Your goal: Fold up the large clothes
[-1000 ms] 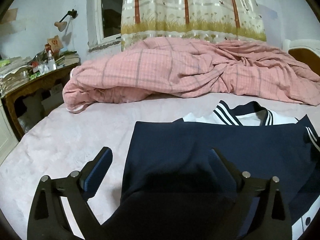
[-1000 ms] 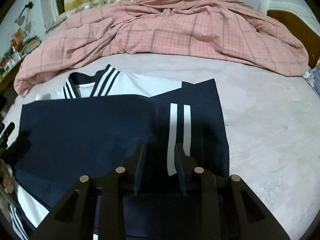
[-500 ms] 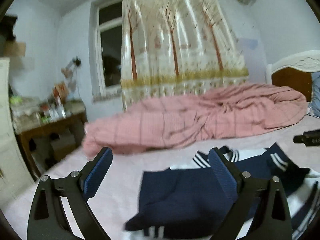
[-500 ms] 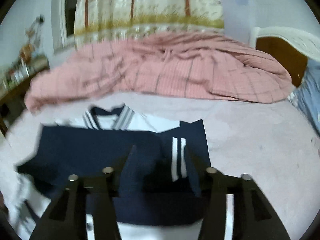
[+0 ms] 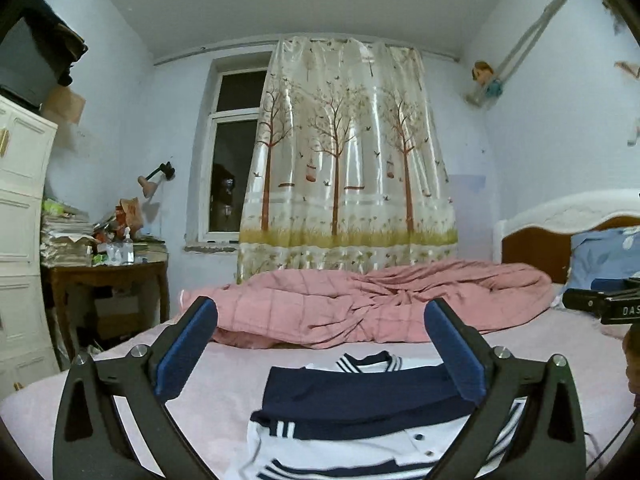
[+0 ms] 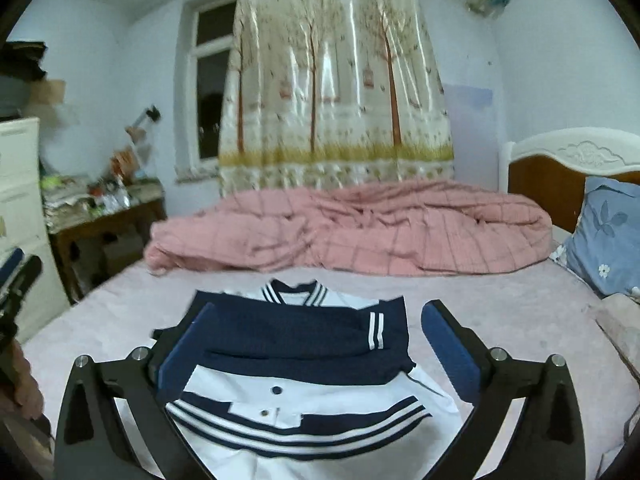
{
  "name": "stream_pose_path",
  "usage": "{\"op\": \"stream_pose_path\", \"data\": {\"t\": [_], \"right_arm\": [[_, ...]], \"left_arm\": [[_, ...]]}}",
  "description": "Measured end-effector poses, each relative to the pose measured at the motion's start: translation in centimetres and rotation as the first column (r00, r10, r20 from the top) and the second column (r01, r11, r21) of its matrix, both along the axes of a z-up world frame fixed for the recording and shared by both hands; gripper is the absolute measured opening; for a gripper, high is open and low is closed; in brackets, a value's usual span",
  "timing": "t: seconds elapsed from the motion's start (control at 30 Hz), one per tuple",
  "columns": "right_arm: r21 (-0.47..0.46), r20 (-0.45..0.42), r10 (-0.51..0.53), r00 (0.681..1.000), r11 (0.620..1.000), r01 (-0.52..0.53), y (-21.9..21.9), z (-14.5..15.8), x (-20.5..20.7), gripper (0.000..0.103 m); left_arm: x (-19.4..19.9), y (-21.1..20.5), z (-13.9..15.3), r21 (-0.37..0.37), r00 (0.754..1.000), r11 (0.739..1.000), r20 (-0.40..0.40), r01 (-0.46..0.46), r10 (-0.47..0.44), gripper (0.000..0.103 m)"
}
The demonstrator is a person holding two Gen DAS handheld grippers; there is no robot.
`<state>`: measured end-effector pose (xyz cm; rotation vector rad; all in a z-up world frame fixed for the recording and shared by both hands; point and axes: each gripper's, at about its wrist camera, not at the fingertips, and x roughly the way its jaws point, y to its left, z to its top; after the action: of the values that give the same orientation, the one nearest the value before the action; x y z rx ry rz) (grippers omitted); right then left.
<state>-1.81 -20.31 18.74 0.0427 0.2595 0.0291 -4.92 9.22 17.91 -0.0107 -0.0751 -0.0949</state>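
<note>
My left gripper (image 5: 320,352) and right gripper (image 6: 316,344), jaws just spread wide and grasping nothing, hang above the folded navy-and-white garment (image 6: 304,364), which lies flat on the bed (image 6: 500,312) beneath them.

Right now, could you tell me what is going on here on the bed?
A person with a gripper in each hand is folding a navy and white sailor-style jacket on the pink bedsheet. The jacket lies partly folded, navy sleeves laid across the white front. The left gripper is open and empty; the right gripper, whose jaws have just been opening, is open too, with nothing between the pads. Both hang above the garment. A pink checked quilt is bunched behind it.
</note>
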Motion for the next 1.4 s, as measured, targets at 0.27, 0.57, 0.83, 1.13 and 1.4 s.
{"op": "stream_pose_path", "data": {"t": [0.27,0.57,0.83,1.13,1.4], "right_arm": [[-0.027,0.088,-0.053,0.995,0.998,0.056,0.7,0.3,-6.6,0.103],[-0.021,0.026,0.271,0.962,0.962,-0.271,1.2,-3.3,-14.1,0.103],[-0.076,-0.245,0.082,0.966,0.992,-0.104,2.6,-13.3,-10.1,0.103],[-0.222,-0.494,-0.01,0.869,0.968,-0.115,2.3,-21.9,-2.9,0.103],[-0.358,-0.511,-0.107,0.853,0.929,-0.098,1.5,-24.0,0.8,0.103]], "left_arm": [[-7.0,1.5,-0.3,-0.029,1.0,1.0,0.025,0.012,-0.011,0.103],[-12.7,0.8,-2.4,0.038,0.998,0.998,0.045,-0.053,0.051,0.103],[-7.6,-1.0,-10.8,0.105,0.976,0.994,-0.214,-0.008,0.03,0.103],[0.4,-4.4,-19.5,0.211,0.85,0.974,-0.524,0.077,0.047,0.103],[3.8,-5.9,-23.7,0.356,0.783,0.932,-0.598,0.067,0.172,0.103]]}}
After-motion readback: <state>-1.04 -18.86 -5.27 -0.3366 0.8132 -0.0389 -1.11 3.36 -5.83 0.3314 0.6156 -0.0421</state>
